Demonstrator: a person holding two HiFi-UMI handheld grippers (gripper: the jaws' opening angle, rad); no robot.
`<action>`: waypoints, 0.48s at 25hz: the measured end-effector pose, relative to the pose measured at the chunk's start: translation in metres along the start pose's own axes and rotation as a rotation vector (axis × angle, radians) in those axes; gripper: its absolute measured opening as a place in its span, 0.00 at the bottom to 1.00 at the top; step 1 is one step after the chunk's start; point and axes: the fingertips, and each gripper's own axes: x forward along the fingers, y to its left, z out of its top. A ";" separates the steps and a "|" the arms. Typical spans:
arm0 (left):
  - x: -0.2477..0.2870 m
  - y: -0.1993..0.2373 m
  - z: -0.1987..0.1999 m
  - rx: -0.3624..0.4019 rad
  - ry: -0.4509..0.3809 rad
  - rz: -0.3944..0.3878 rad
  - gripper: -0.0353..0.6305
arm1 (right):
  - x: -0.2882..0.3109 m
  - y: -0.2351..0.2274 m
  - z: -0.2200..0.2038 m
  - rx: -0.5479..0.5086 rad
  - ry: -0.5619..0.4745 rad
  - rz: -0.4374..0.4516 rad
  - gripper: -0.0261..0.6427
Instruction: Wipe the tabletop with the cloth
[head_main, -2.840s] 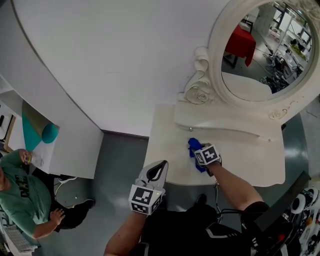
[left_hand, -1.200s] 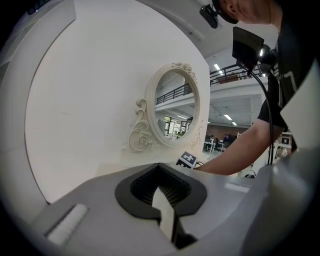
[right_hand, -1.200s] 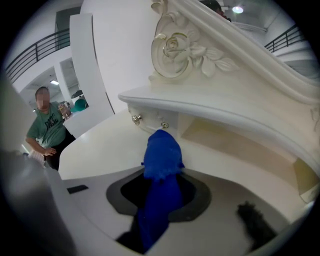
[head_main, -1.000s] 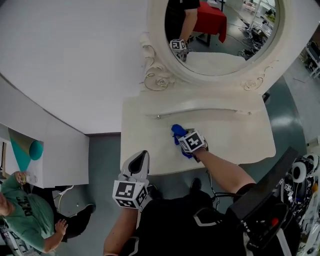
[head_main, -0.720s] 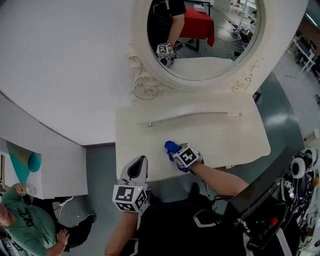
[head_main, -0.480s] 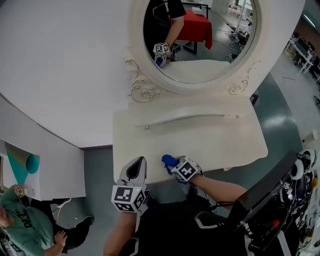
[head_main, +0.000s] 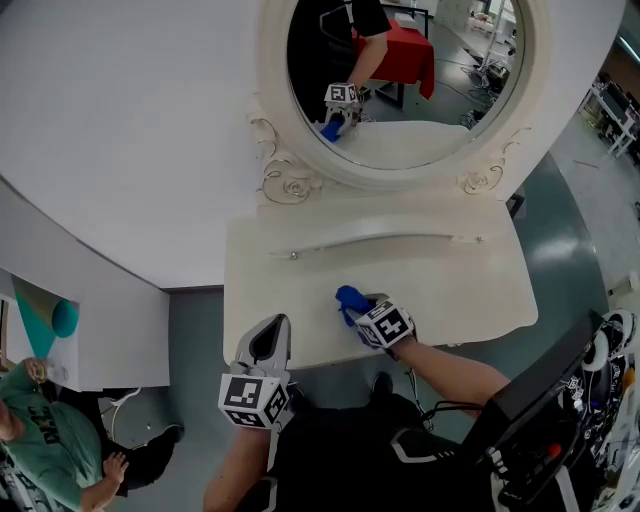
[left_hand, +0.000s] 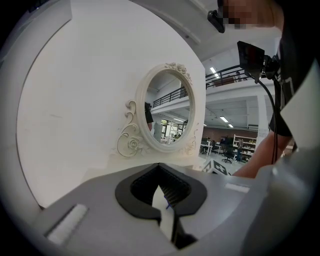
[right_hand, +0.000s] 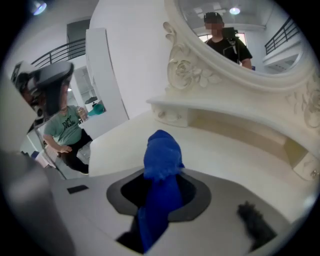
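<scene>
Blue cloth (head_main: 350, 299) is pinched in the right gripper (head_main: 362, 308), whose jaws are clamped on it, just below centre of the head view on the table (head_main: 470, 290). Half a second ago it was at the front edge; now it lies further in, so a fresh stroke seems begun. Left gripper (head_main: 271, 335), jaws together and empty, hangs off the table's lower-left edge.

My cloth (right_hand: 161, 155) is soft matt fabric; tabletop (head_main: 470, 290) smooth painted finish, low sheen (mirror (head_main: 420, 80) glass glossy, frame (head_main: 288, 182) same paint)
</scene>
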 end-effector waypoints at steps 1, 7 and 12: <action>-0.001 0.000 0.000 0.000 0.001 0.006 0.06 | 0.003 -0.018 0.013 0.001 -0.013 -0.024 0.19; 0.000 -0.003 -0.004 0.001 0.020 0.027 0.06 | 0.034 -0.095 0.051 -0.036 0.026 -0.112 0.19; 0.000 -0.005 -0.009 -0.009 0.033 0.035 0.06 | 0.052 -0.118 0.044 -0.029 0.082 -0.140 0.19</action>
